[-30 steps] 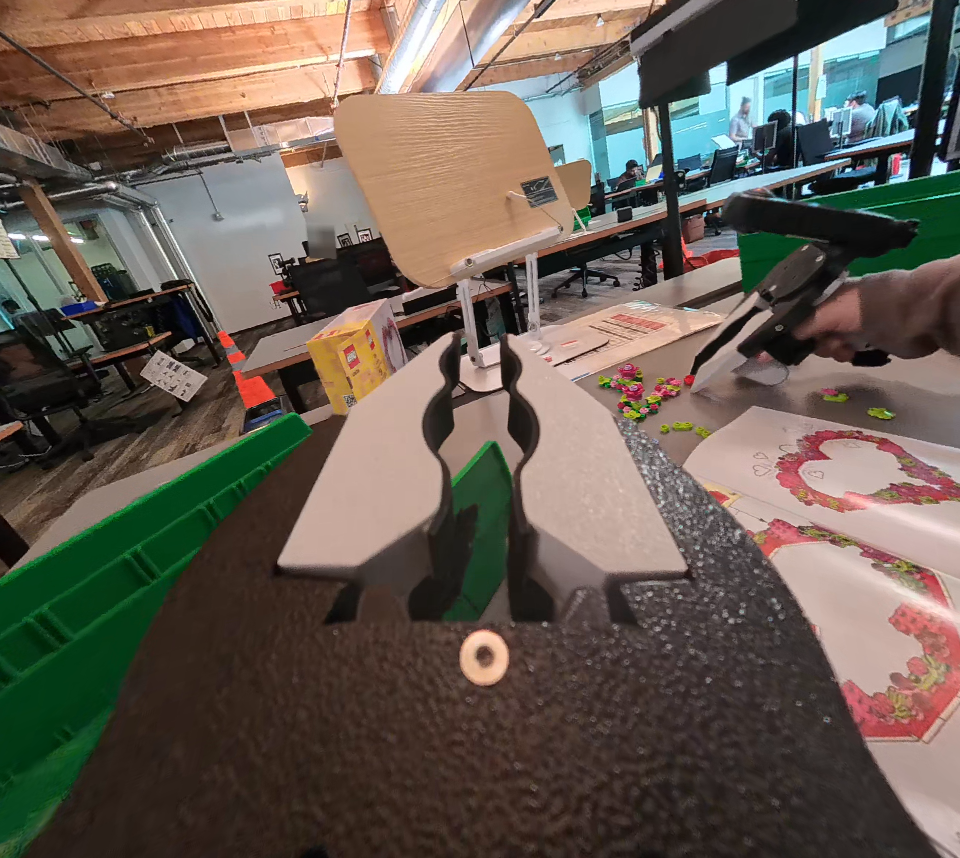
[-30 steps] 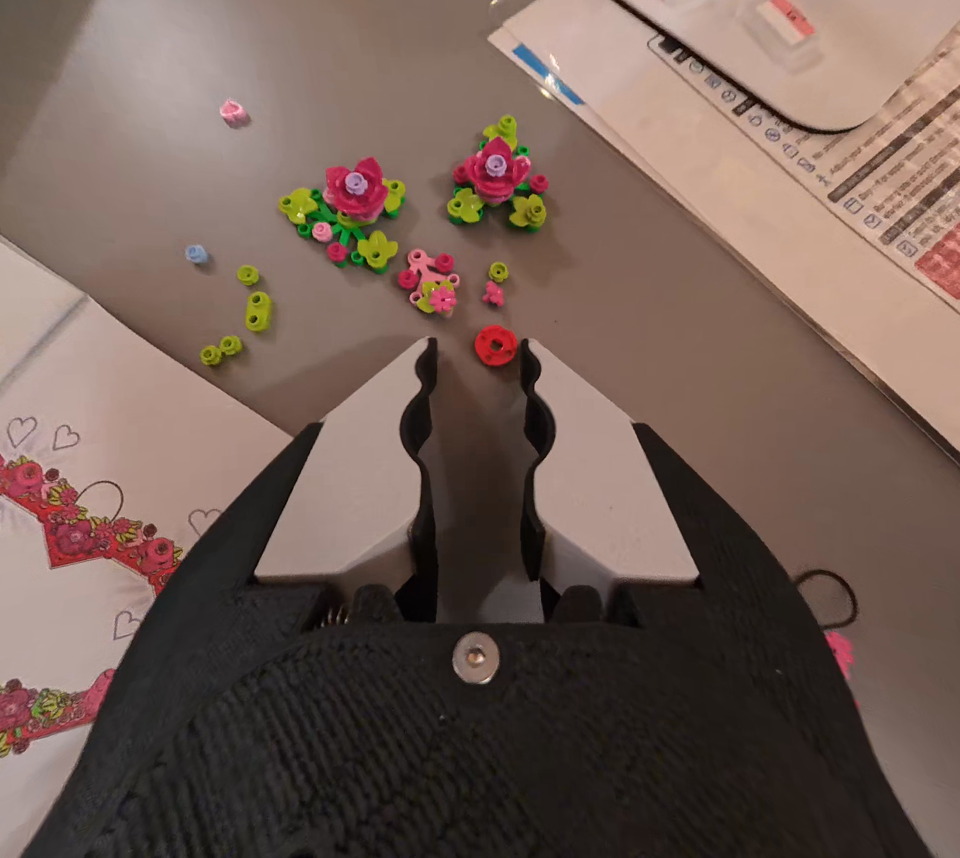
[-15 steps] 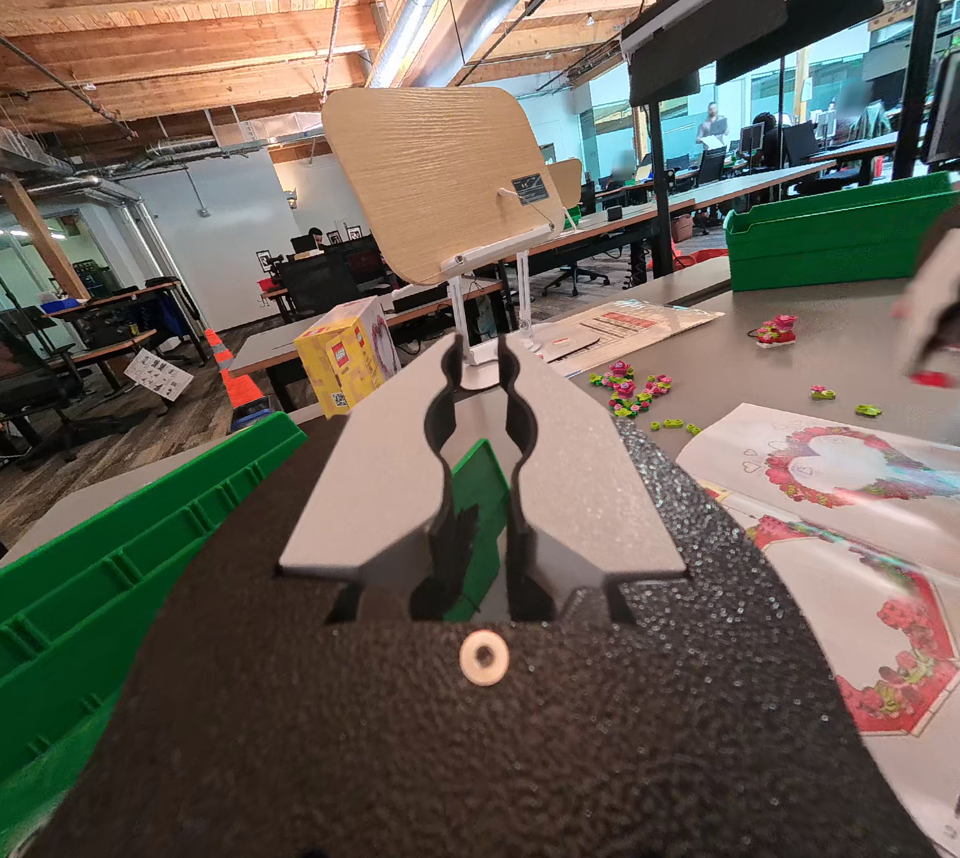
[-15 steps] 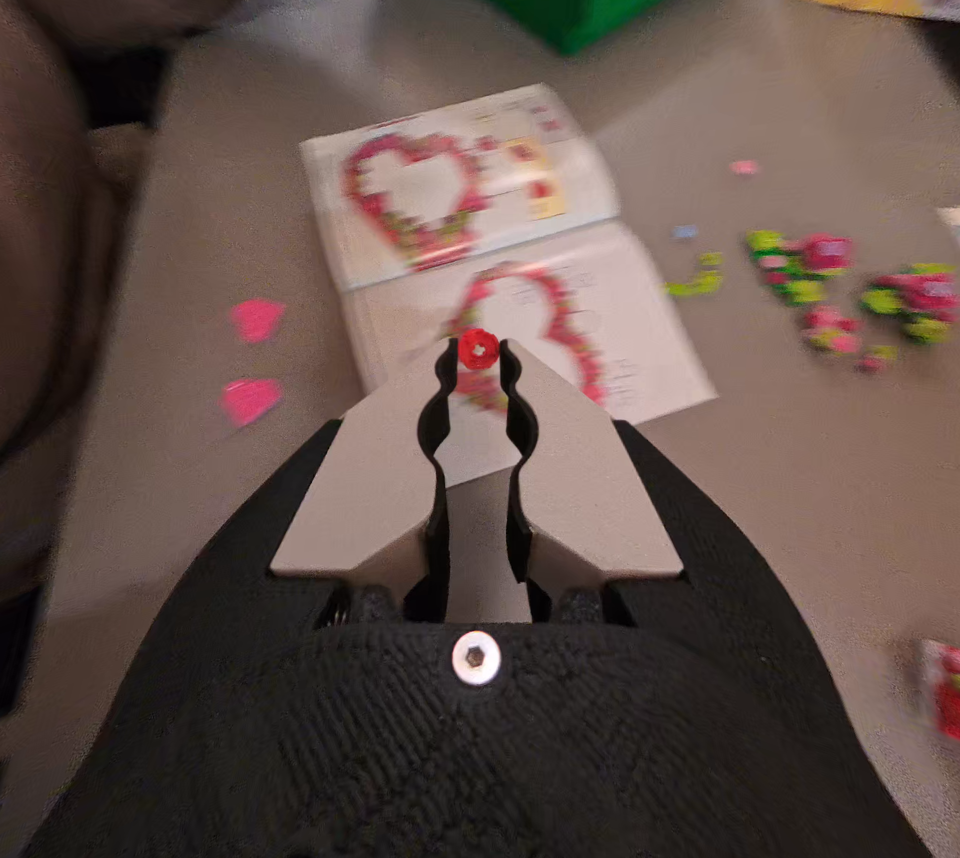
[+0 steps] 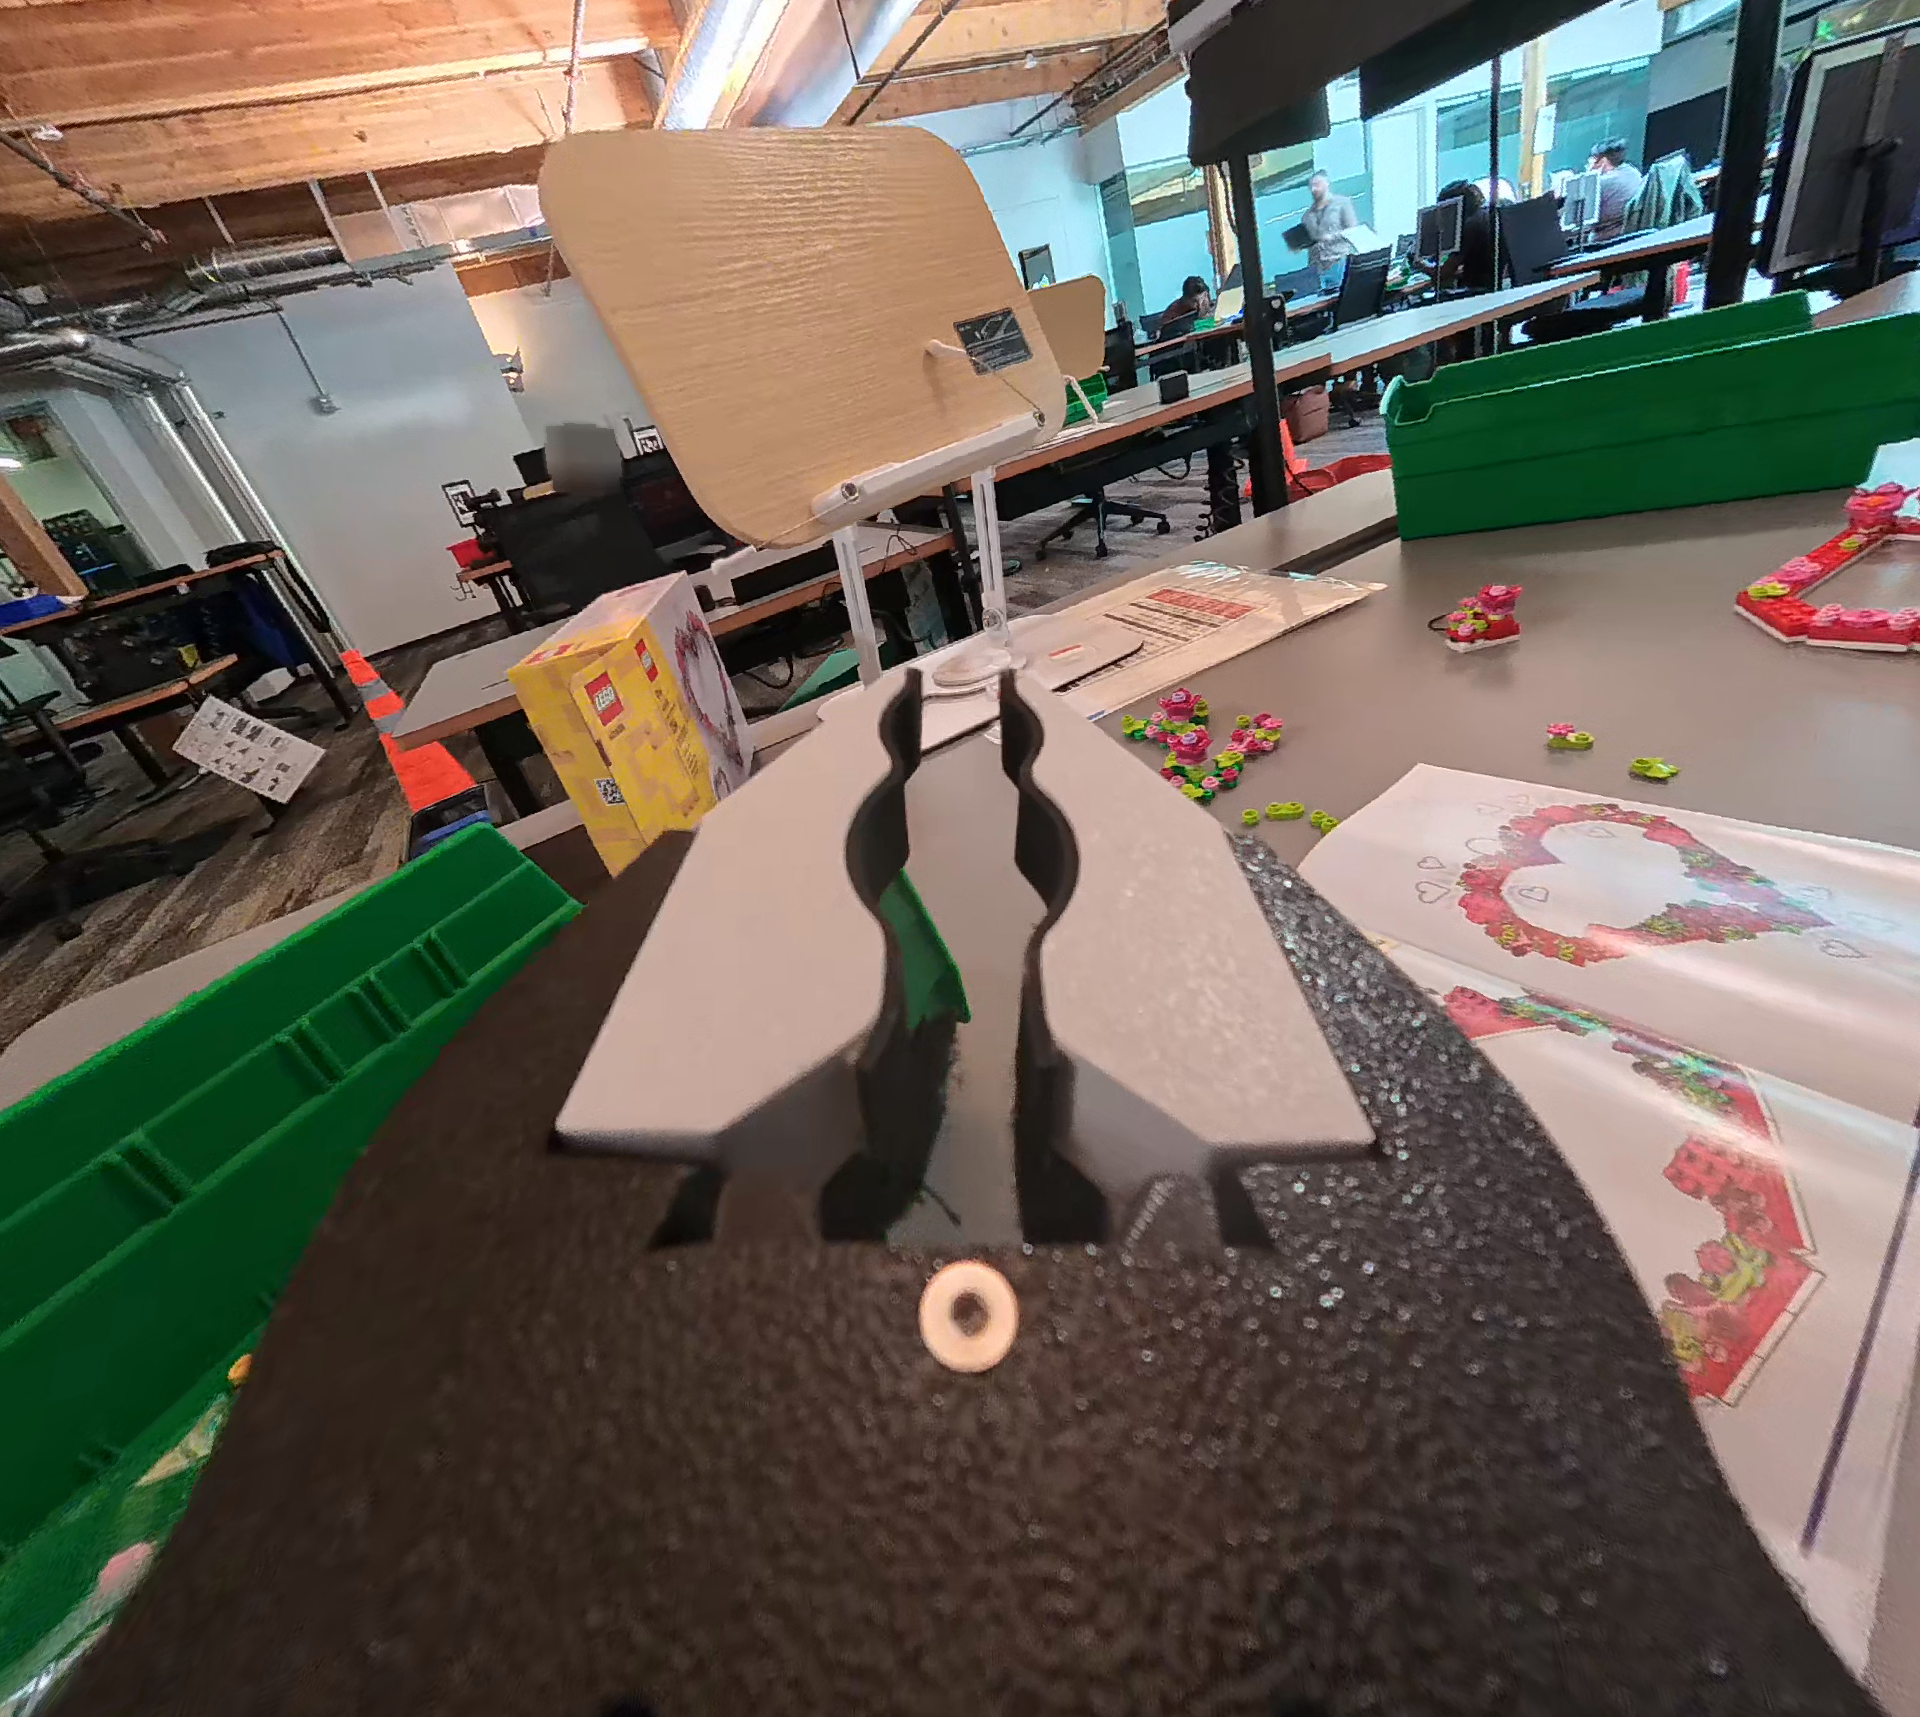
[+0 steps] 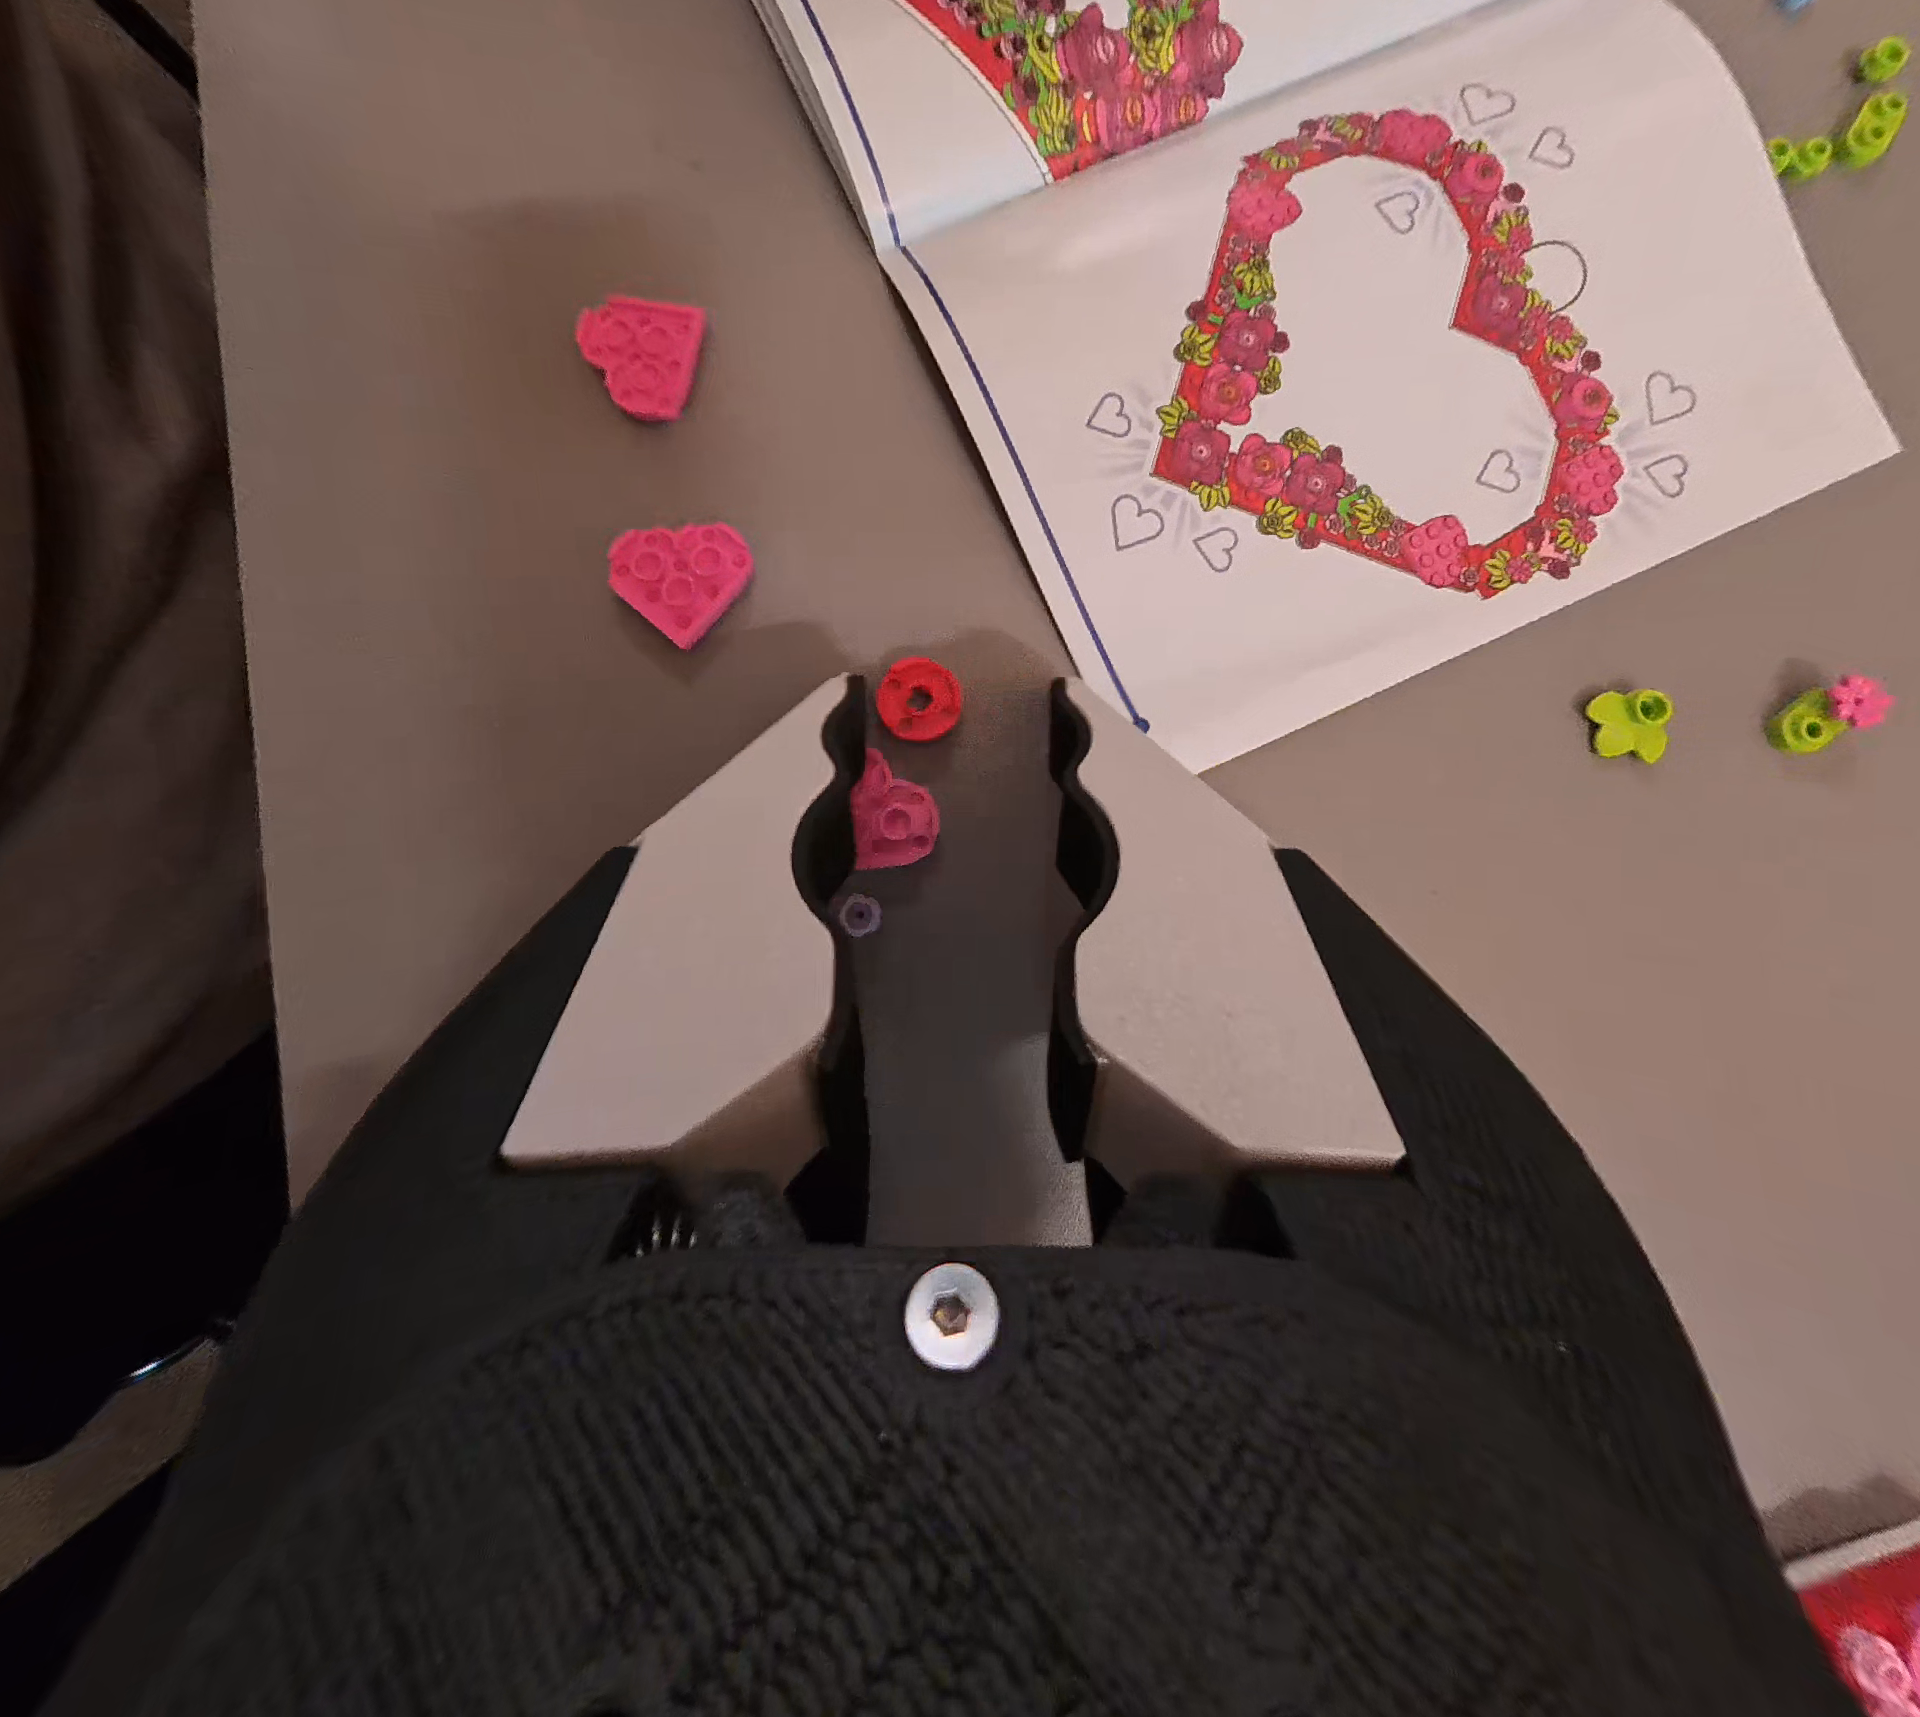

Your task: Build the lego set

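In the right wrist view my right gripper (image 6: 954,685) is open just above the grey table. A small red round piece (image 6: 918,699) sits between its tips, close to the left fingertip and clear of the right one. A pink heart piece (image 6: 896,820) and a tiny purple stud (image 6: 858,916) lie on the table between the fingers. Two more pink hearts (image 6: 642,356) (image 6: 681,581) lie to the left. My left gripper (image 5: 959,680) is held above the table, slightly open and empty. The red heart frame (image 5: 1829,618) lies at the far right of the left wrist view.
The open instruction booklet (image 6: 1351,317) lies right of the right gripper, with lime pieces (image 6: 1629,722) beyond it. The left wrist view shows flower clusters (image 5: 1195,737), a green bin at the left (image 5: 260,1096) and one at the back (image 5: 1662,431), a yellow box (image 5: 634,732) and a wooden stand (image 5: 800,327). My hands' fingertips stand some 30 centimeters from each other.
My right gripper closed on the red round piece by the flower clusters, carried it over the booklet to the pink hearts, and has opened. It has left the left wrist view.
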Tool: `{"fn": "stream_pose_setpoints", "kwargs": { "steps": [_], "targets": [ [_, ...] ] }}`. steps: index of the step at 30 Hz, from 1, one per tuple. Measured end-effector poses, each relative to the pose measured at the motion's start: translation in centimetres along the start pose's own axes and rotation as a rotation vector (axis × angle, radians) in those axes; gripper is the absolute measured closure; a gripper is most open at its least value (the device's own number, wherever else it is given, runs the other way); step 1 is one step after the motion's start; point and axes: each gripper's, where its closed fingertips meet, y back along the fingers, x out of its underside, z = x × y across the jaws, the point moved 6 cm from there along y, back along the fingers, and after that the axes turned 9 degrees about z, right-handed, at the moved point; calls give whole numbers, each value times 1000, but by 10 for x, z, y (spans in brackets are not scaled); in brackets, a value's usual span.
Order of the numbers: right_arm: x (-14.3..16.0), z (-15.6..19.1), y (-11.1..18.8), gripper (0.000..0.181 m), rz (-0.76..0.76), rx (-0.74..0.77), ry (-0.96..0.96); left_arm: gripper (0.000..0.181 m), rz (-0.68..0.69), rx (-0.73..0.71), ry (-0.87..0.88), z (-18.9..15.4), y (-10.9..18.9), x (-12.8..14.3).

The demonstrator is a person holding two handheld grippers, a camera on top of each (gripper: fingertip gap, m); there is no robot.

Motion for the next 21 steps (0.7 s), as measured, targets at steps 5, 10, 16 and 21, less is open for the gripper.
{"fn": "stream_pose_setpoints", "kwargs": {
  "steps": [5,10,16,21],
  "targets": [
    [-8,2,21,143,-74,64,40,169,-18,-75,-65,20,10,-19],
    [-28,-15,66,144,-402,390,56,151,74,-280,73,99,38,-55],
    [-59,-40,83,148,-612,443,-28,139,102,-345,267,152,51,-80],
    [-124,-68,68,150,-579,361,32,148,71,-402,194,165,58,-98]
  ]
}}
